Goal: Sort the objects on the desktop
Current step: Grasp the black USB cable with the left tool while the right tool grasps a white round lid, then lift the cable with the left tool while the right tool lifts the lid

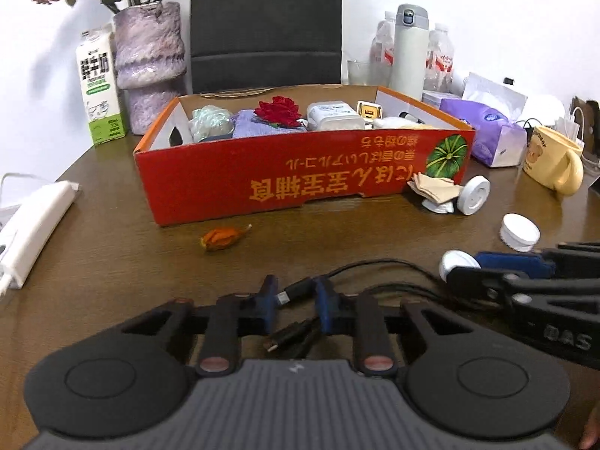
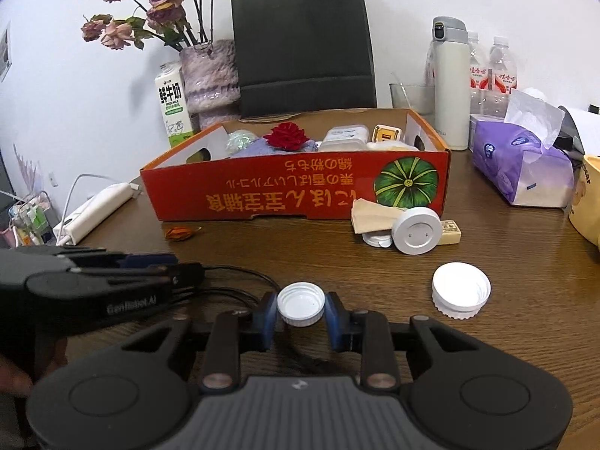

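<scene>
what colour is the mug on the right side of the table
Pale yellow, with a bear print: the mug shows best in the left wrist view.

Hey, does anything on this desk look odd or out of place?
Yes. A dried orange flower bud lies loose on the table in front of the red box, and crumpled brown paper sits at the box's right corner.

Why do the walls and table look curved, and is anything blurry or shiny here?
Left wrist view: fisheye lens bends the edges, dark corners; the power strip at the left edge smears. Right wrist view: same bending; the left gripper looks soft, and the wooden table shows pale glare.
</scene>
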`<state>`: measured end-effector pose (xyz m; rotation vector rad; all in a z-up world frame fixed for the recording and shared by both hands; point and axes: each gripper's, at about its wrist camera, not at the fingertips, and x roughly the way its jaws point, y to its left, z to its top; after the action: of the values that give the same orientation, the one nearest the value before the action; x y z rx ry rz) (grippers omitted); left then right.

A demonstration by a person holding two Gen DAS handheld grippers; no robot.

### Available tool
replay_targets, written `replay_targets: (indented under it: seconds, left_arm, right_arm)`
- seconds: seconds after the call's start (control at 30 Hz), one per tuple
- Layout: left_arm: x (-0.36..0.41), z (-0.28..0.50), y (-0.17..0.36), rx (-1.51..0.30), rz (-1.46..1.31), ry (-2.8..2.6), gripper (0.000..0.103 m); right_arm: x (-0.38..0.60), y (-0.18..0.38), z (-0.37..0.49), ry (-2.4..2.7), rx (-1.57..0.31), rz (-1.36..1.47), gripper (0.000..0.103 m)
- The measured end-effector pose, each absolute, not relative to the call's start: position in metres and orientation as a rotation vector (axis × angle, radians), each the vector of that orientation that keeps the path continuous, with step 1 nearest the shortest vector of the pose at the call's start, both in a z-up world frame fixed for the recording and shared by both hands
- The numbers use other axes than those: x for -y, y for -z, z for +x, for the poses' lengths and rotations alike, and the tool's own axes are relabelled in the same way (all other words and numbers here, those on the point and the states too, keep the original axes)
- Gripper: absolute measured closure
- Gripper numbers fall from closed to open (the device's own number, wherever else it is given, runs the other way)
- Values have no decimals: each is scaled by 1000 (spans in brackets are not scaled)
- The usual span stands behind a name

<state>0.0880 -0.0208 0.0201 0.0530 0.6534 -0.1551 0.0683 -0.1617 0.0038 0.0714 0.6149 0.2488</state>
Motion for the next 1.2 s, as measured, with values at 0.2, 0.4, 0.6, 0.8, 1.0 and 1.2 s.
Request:
replay_targets:
  seconds: [0.2,0.4,0.6,0.8,1.0,1.2]
  left_arm:
    - [13,31,-36,-619,-14,143,81]
    - [3,-25,-61,-519,42,102,94]
    - [-13,-45,-85,-444,6,120,102]
    - [-15,-55,-75,-518,-24,254,92]
    - [25,-26,-46,-604,-30,427,48]
    - [88,9,-27,-584,266,541,22]
  right_arm:
    - [157,-9,51,-220,-538,23,77]
    - [152,-24,-1,-221,-470,57,77]
    - [145,-44,-39,-208,-451,9,77]
    - [158,-59,-69,-151,-424,-14,77]
    - [180,-47,-71,-102,-500,-1,77]
    - [198,-36,-62,-59,-523,12,76]
